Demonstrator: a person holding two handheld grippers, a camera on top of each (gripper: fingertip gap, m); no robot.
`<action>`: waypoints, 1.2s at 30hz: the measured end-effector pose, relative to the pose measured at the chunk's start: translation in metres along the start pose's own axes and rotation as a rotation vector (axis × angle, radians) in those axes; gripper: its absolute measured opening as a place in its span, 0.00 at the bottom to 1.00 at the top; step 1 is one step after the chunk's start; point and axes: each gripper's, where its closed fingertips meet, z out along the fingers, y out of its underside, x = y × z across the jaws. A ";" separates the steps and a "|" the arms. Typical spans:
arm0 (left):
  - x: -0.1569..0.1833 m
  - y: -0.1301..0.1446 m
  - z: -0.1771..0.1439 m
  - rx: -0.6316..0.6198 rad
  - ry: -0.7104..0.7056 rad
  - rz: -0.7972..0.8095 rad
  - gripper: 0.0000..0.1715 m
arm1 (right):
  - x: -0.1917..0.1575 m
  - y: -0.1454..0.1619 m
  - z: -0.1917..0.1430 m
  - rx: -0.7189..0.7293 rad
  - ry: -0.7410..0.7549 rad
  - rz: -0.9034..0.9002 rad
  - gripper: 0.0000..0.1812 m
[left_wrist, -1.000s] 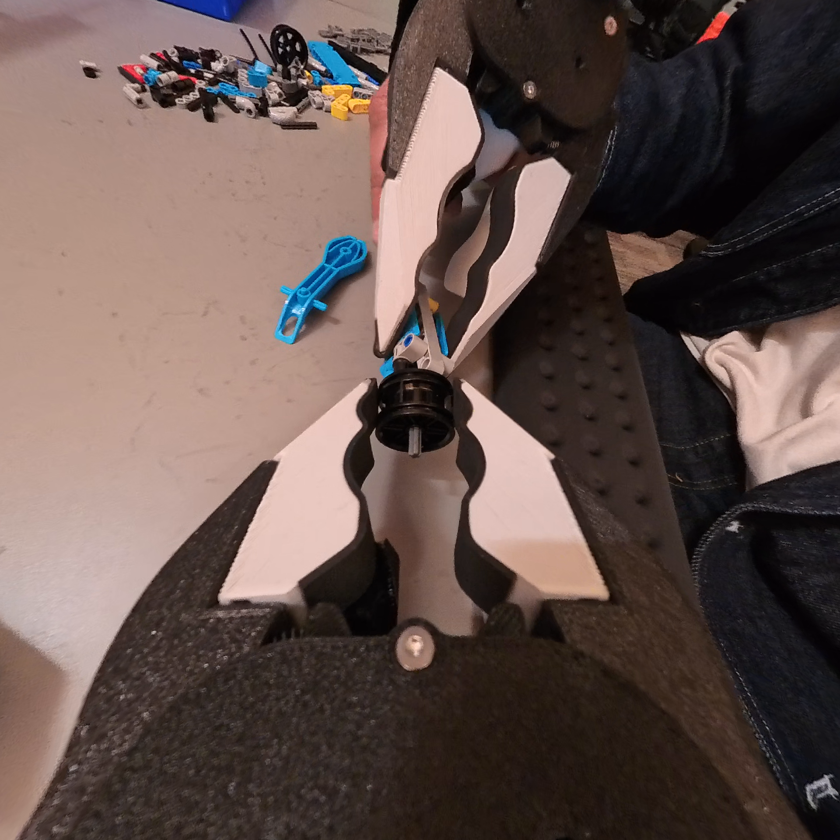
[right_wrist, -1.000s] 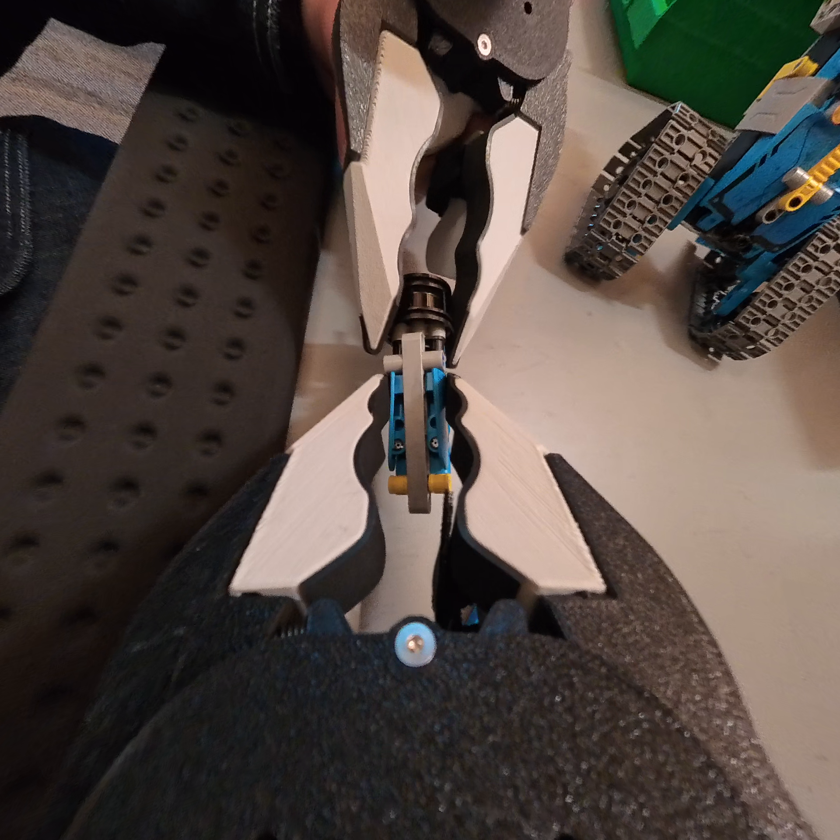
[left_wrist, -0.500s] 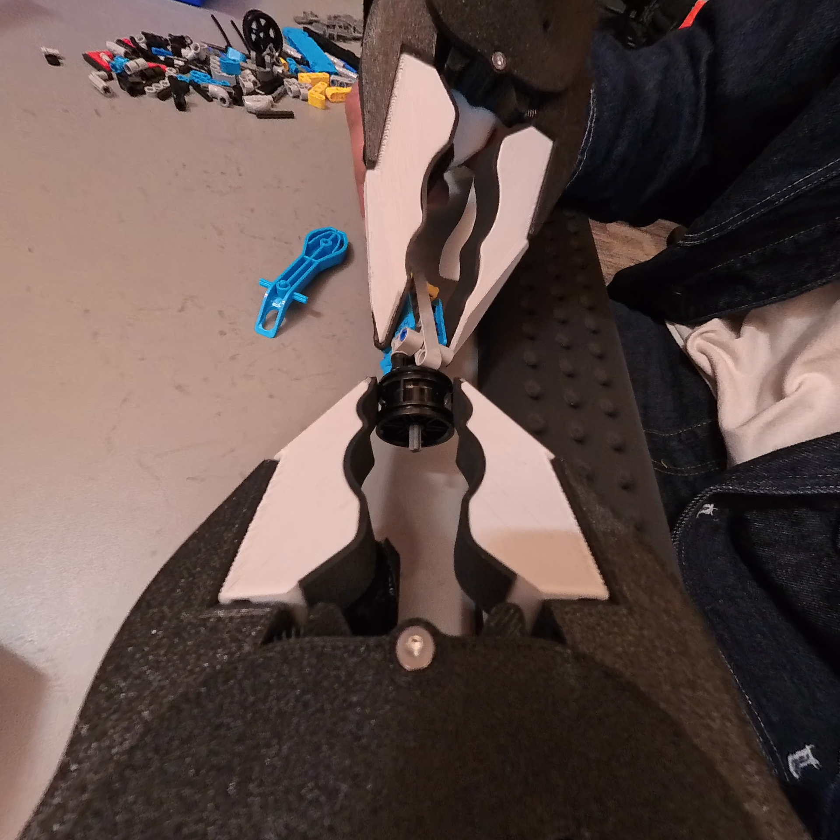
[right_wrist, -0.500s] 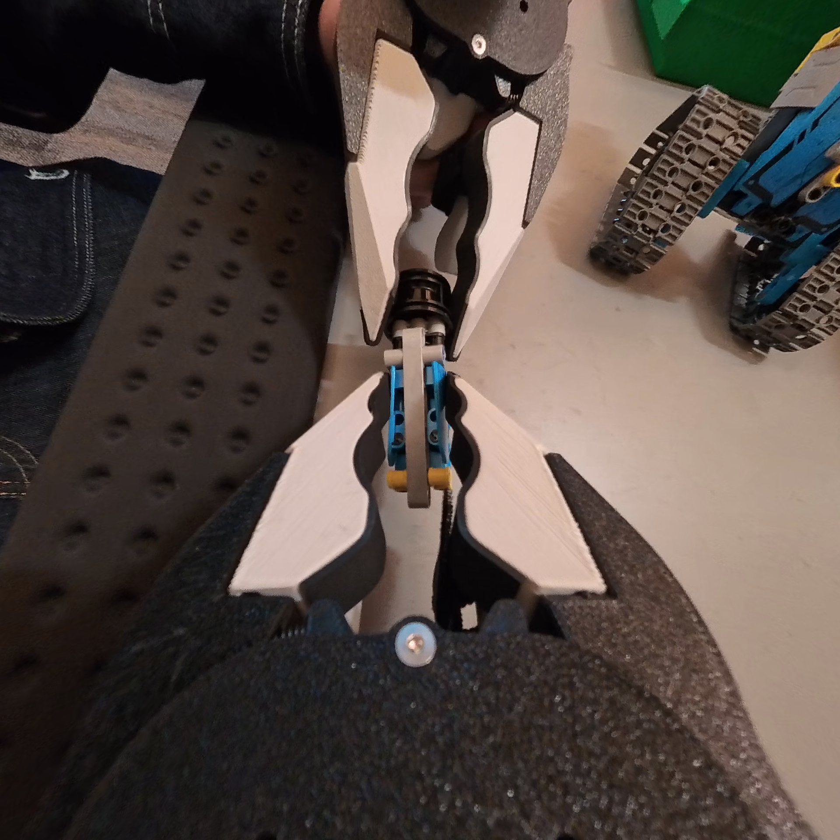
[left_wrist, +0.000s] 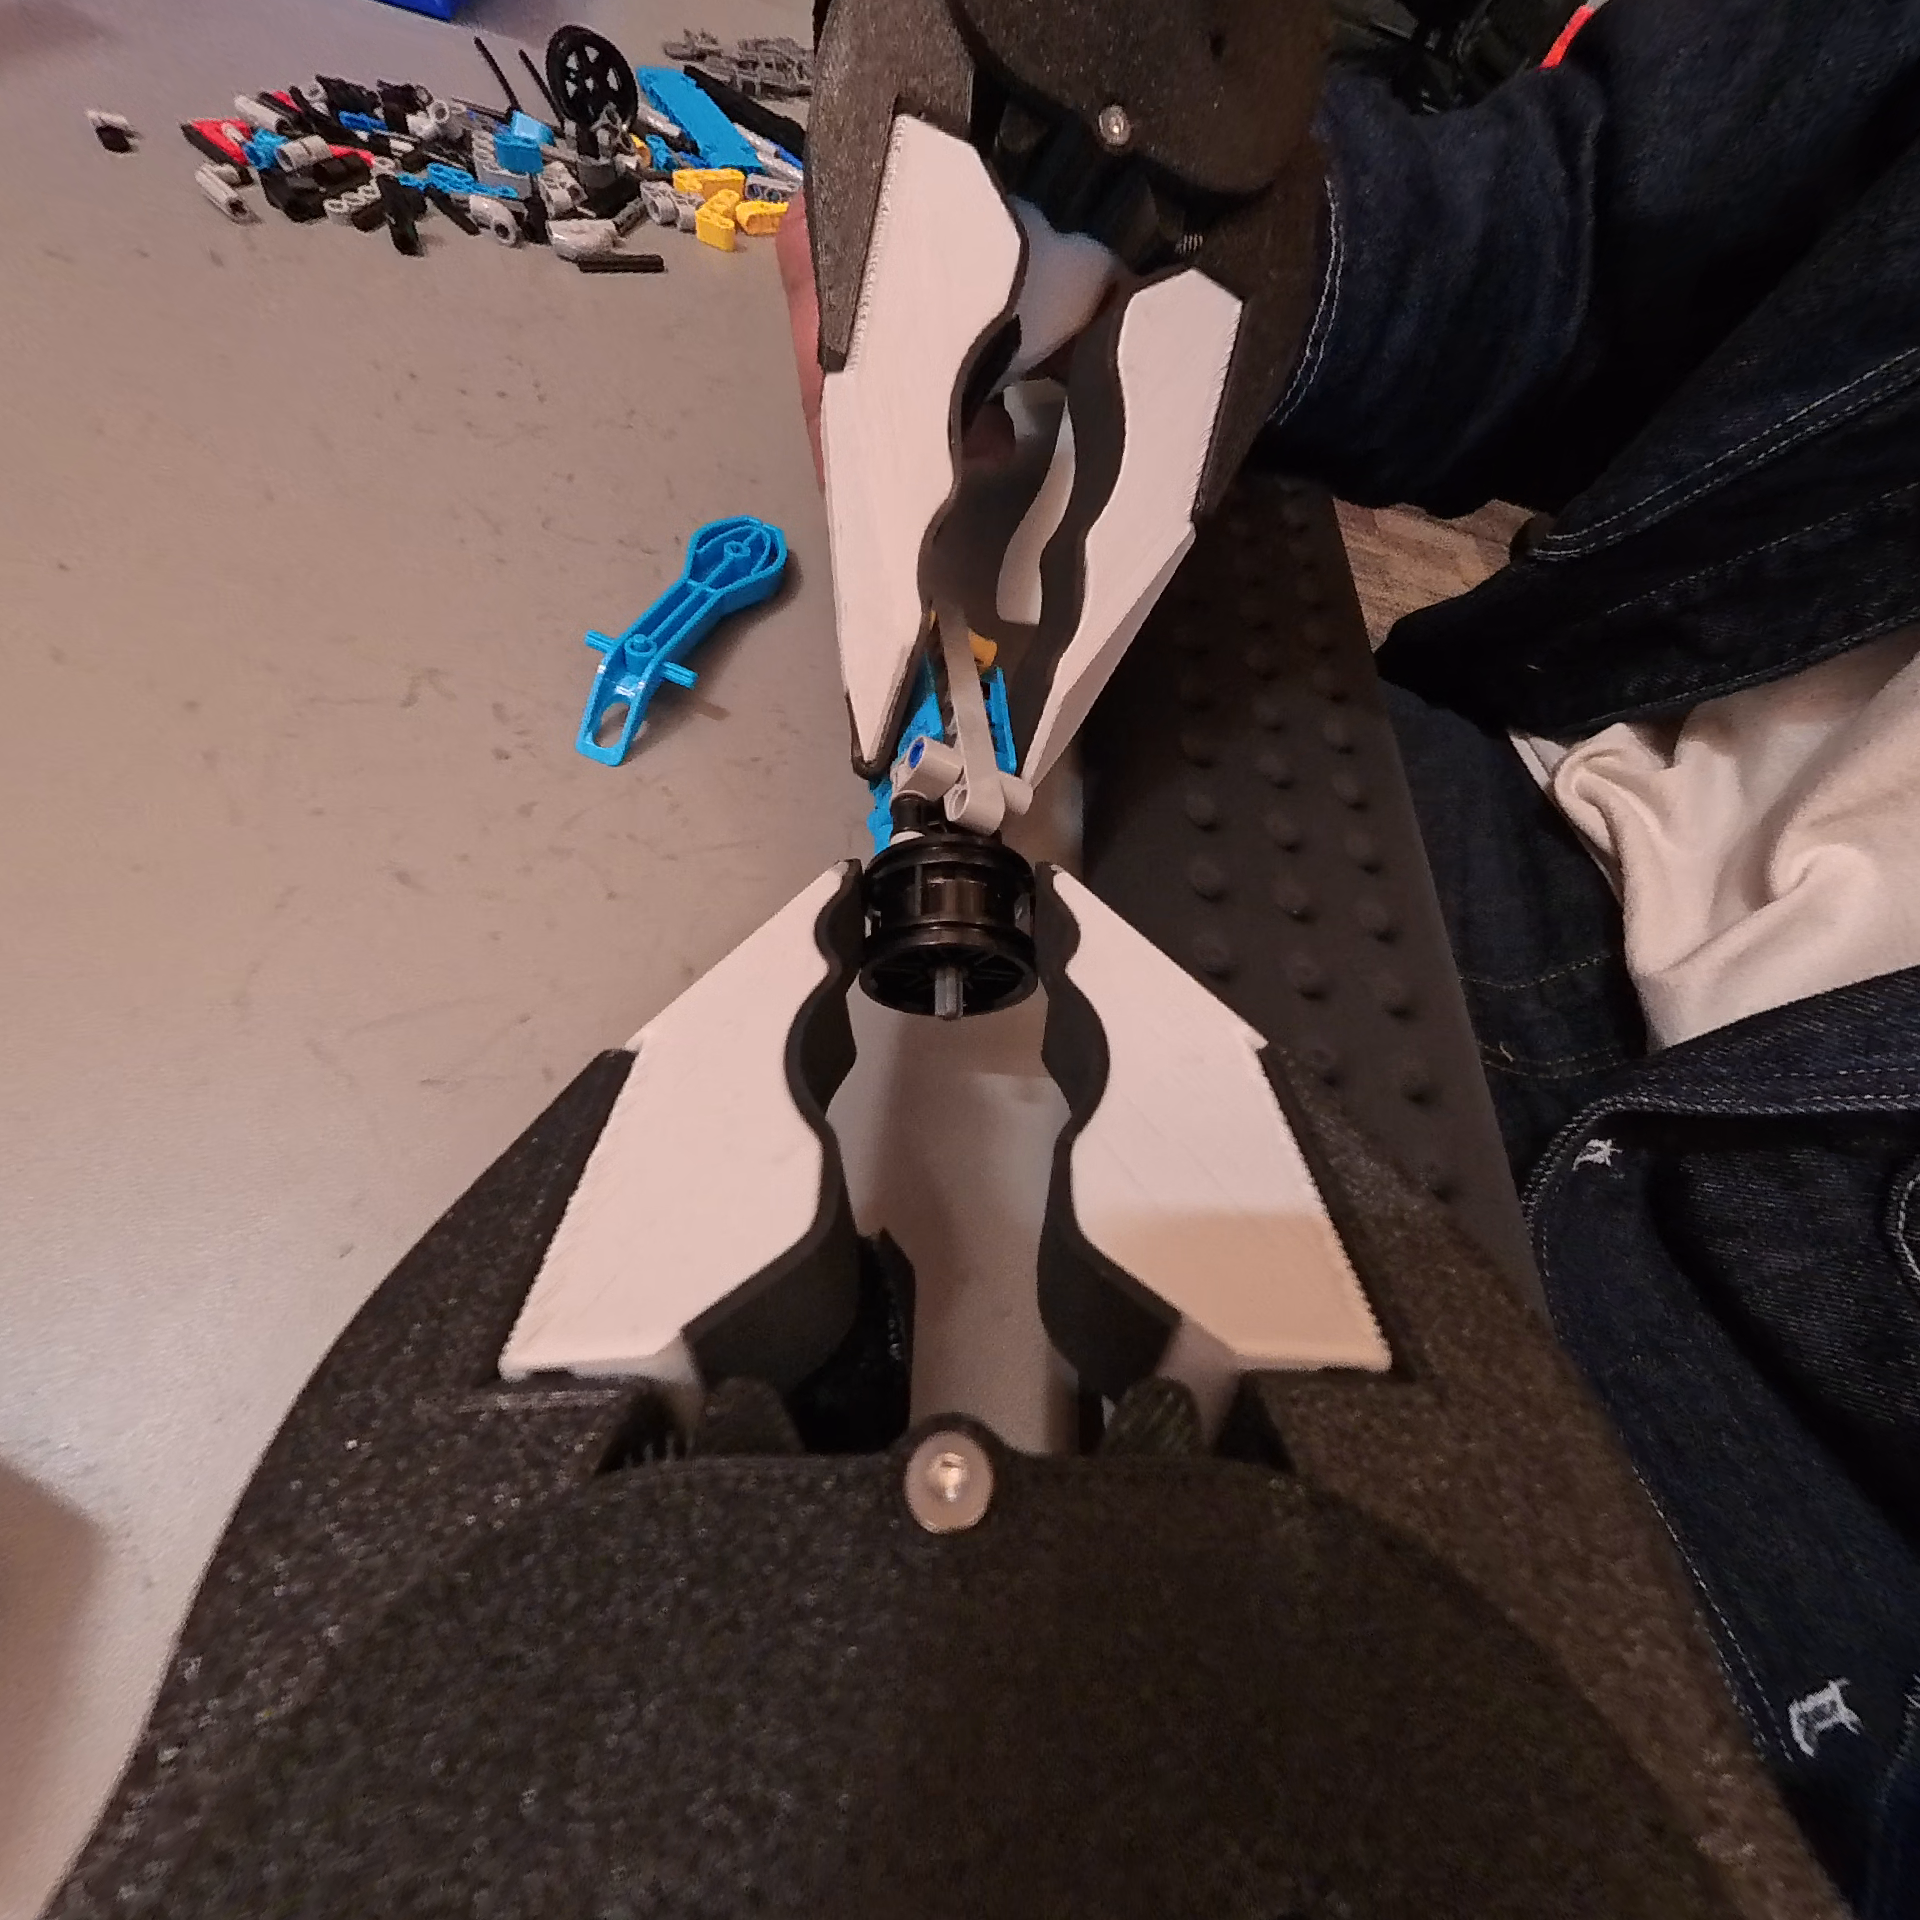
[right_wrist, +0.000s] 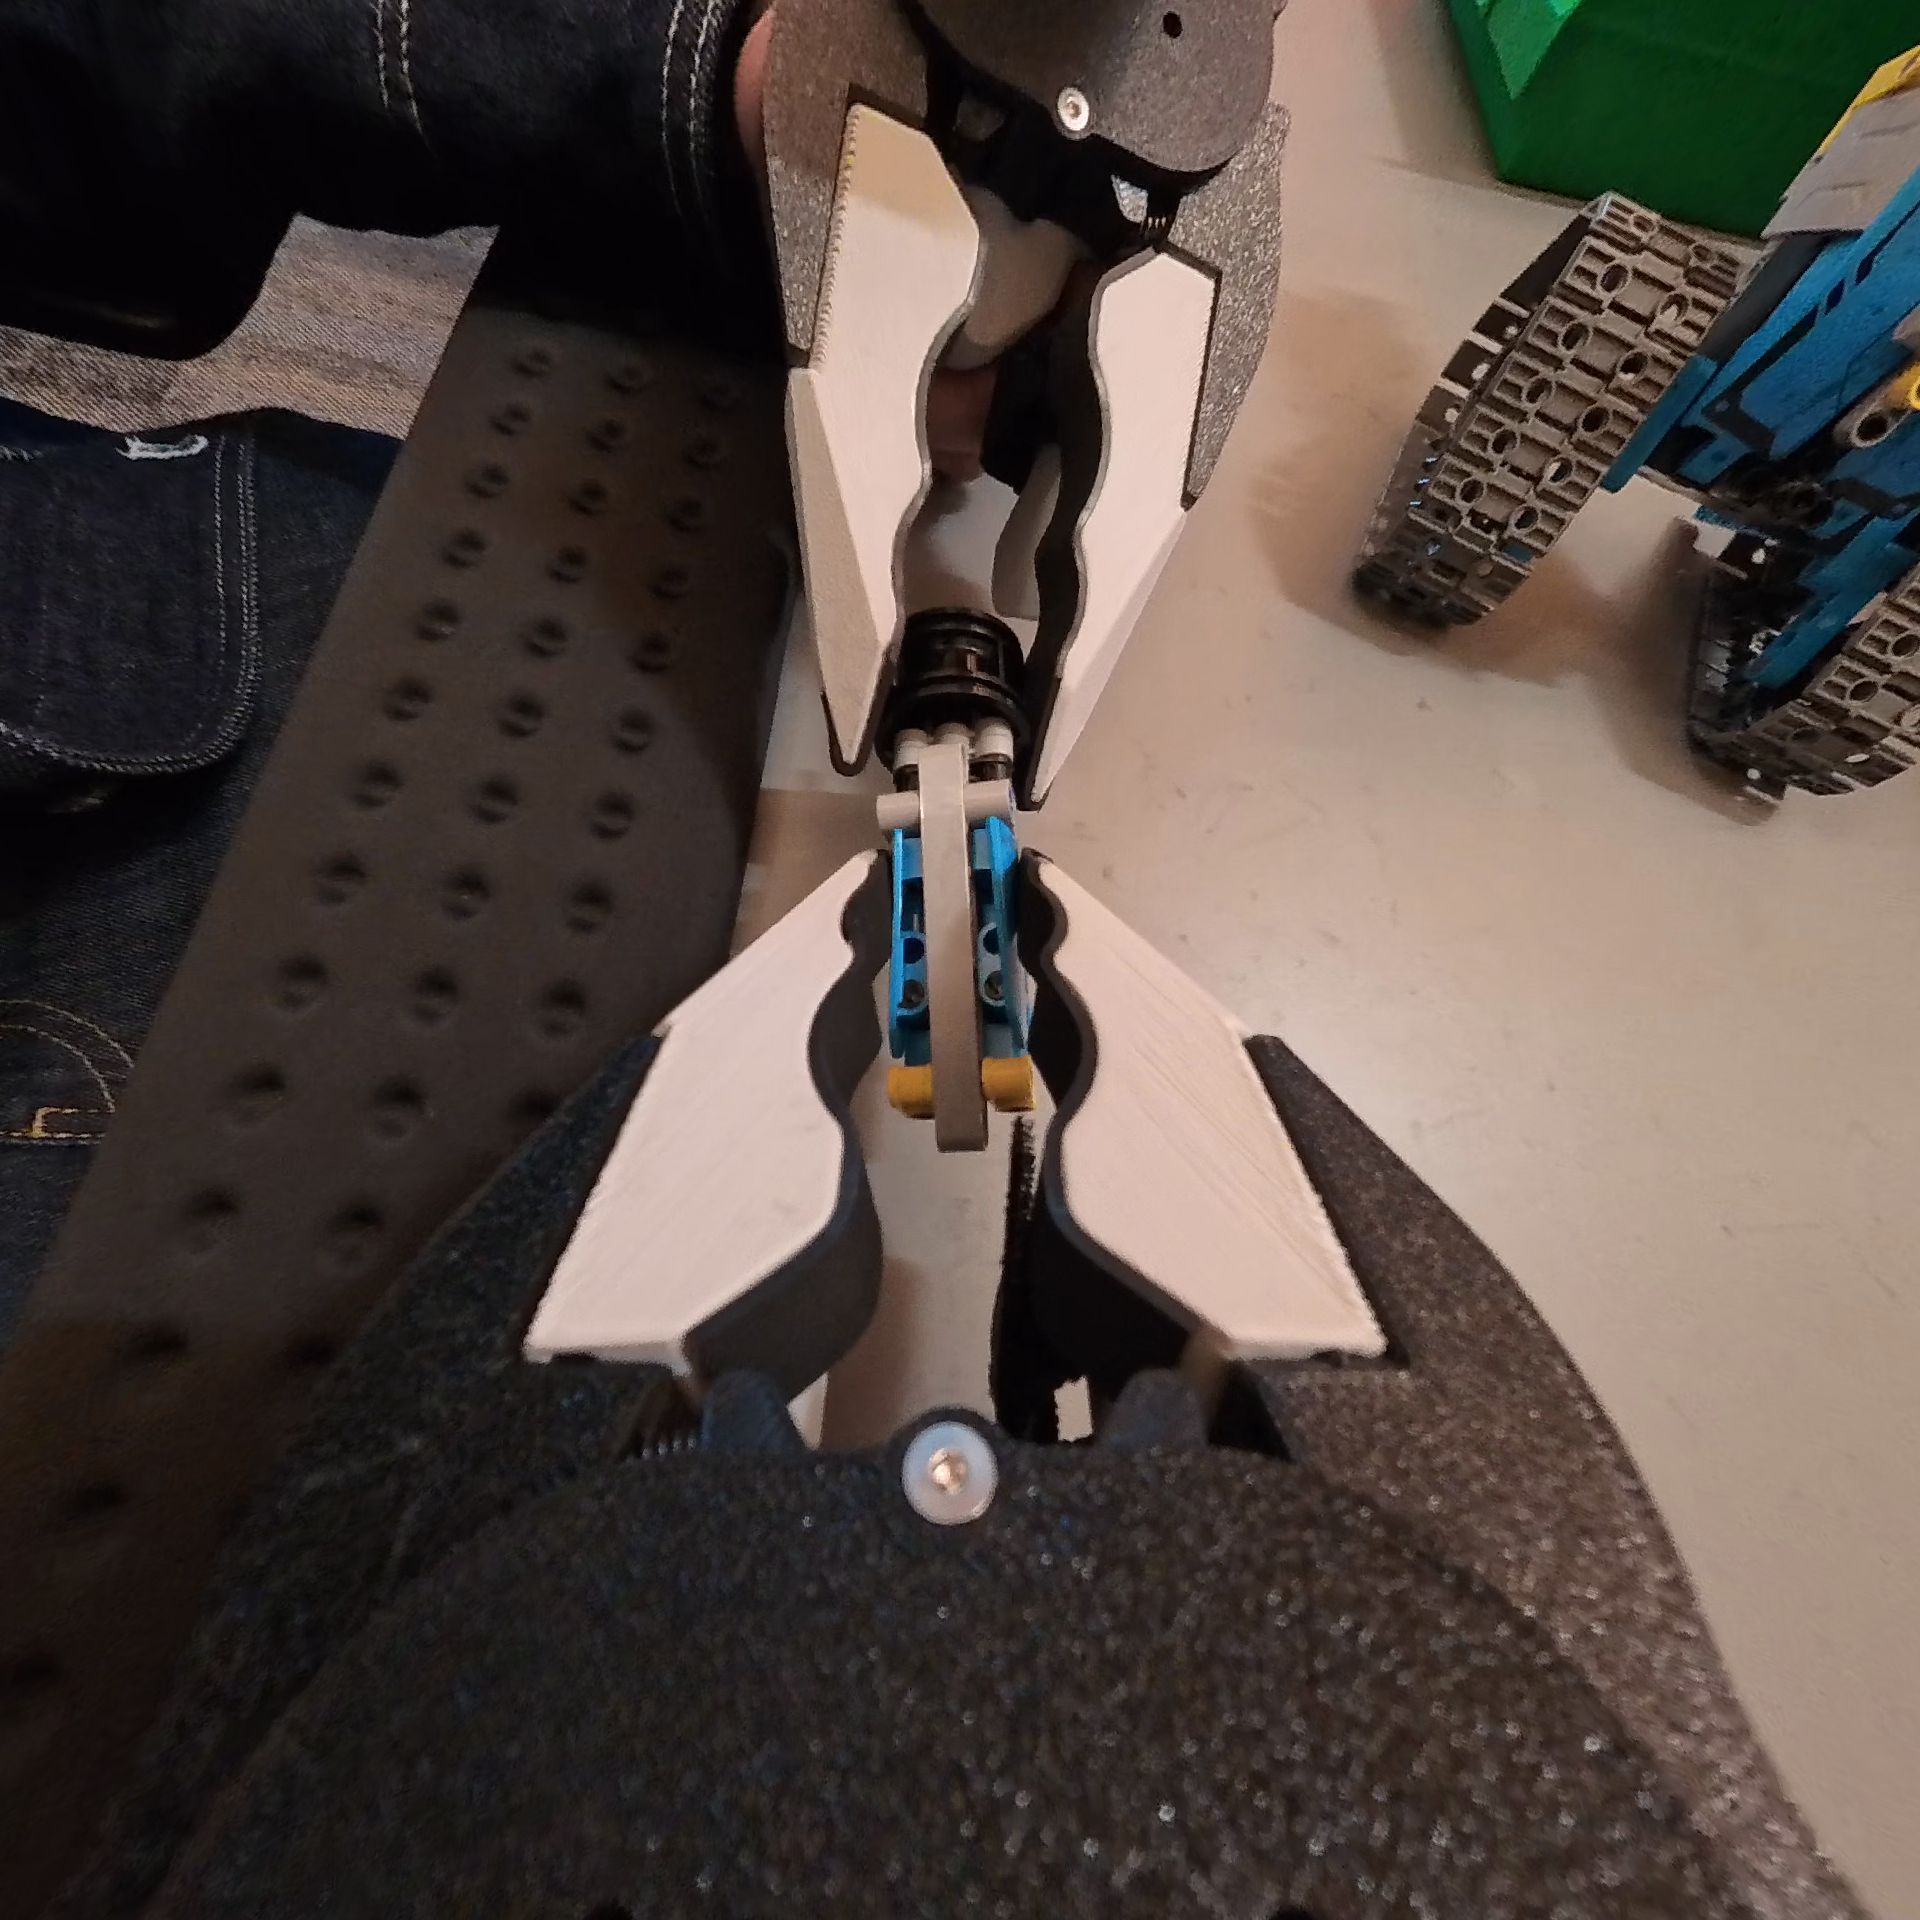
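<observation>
My left gripper (left_wrist: 948, 883) is shut on a black ribbed wheel hub (left_wrist: 948, 940) with a grey axle through its middle. My right gripper (right_wrist: 956, 862) is shut on a small blue, grey and yellow brick assembly (right_wrist: 958, 966). The two grippers face each other tip to tip, and the hub sits against the assembly's grey cross end. In the left wrist view the right gripper (left_wrist: 951, 758) comes down from above with the assembly (left_wrist: 961, 727) between its fingers. In the right wrist view the left gripper (right_wrist: 940, 779) holds the hub (right_wrist: 951, 675) just beyond my tips.
A loose blue lever piece (left_wrist: 675, 634) lies on the grey table (left_wrist: 312, 623). A pile of small bricks (left_wrist: 499, 166) is at the far left. A tracked blue vehicle model (right_wrist: 1662, 468) and a green bin (right_wrist: 1683, 94) stand right. A black dimpled mat (right_wrist: 416, 831) edges the table, by a person's denim sleeves. Only a small space, under 4 cm, lies between the two pairs of fingers.
Both grippers keep their hold. The pair has shifted slightly over the table, and the hub and assembly stay pressed together, the hub a little more seated against the grey cross piece.
</observation>
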 end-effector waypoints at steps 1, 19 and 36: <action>0.000 0.000 0.000 -0.001 0.000 0.001 0.19 | 0.000 0.000 0.000 -0.001 0.001 -0.002 0.12; 0.001 0.002 -0.004 0.003 0.013 -0.016 0.18 | 0.000 0.000 -0.001 0.002 0.003 -0.006 0.12; -0.004 0.009 -0.010 -0.020 -0.004 -0.036 0.18 | 0.004 0.012 -0.005 -0.052 0.017 0.004 0.12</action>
